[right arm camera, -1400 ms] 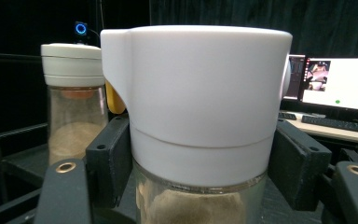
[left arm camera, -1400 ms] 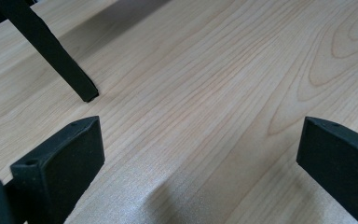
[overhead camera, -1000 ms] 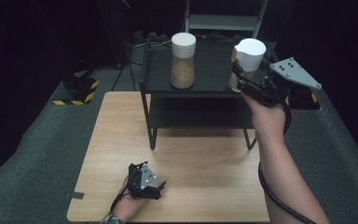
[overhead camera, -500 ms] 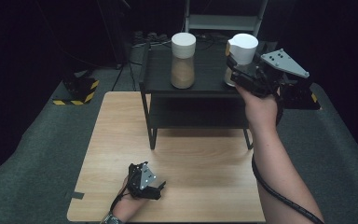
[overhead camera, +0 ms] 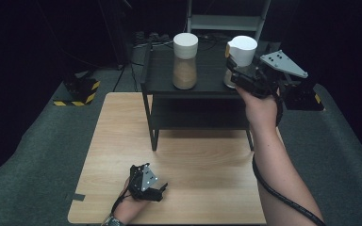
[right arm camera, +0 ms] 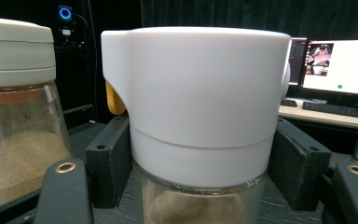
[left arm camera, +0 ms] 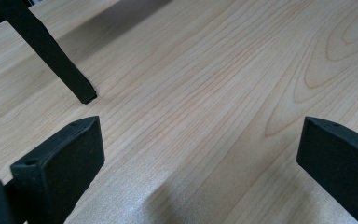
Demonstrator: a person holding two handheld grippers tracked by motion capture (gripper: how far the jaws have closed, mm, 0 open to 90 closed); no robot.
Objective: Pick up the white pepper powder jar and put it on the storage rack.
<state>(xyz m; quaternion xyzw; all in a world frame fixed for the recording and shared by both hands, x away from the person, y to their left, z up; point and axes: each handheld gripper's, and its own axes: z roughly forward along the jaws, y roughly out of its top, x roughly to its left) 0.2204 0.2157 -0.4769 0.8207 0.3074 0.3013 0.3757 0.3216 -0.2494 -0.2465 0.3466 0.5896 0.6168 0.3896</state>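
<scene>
A glass jar (overhead camera: 242,49) with a white lid and sandy filling stands at the right end of the black shelf's top (overhead camera: 207,89). My right gripper (overhead camera: 235,75) is shut on it just under the lid. In the right gripper view the jar (right arm camera: 200,116) sits between both pads of that gripper (right arm camera: 204,161). A second, similar jar (overhead camera: 185,61) (right arm camera: 18,116) stands free at the shelf's left end. My left gripper (overhead camera: 160,189) rests low on the wooden table (overhead camera: 202,179) near its front edge. It (left arm camera: 200,158) is open, with bare wood between its fingers.
The shelf's front left leg (left arm camera: 51,56) stands on the table just ahead of the left gripper. On the floor lie a yellow-and-black striped block (overhead camera: 78,92) at the left and a black box (overhead camera: 304,96) at the right. Lit monitors (right arm camera: 340,65) stand behind the shelf.
My right gripper has carried the white-lidded jar a little to the left, closer to the other jar on the shelf top. The left gripper has stayed put.
</scene>
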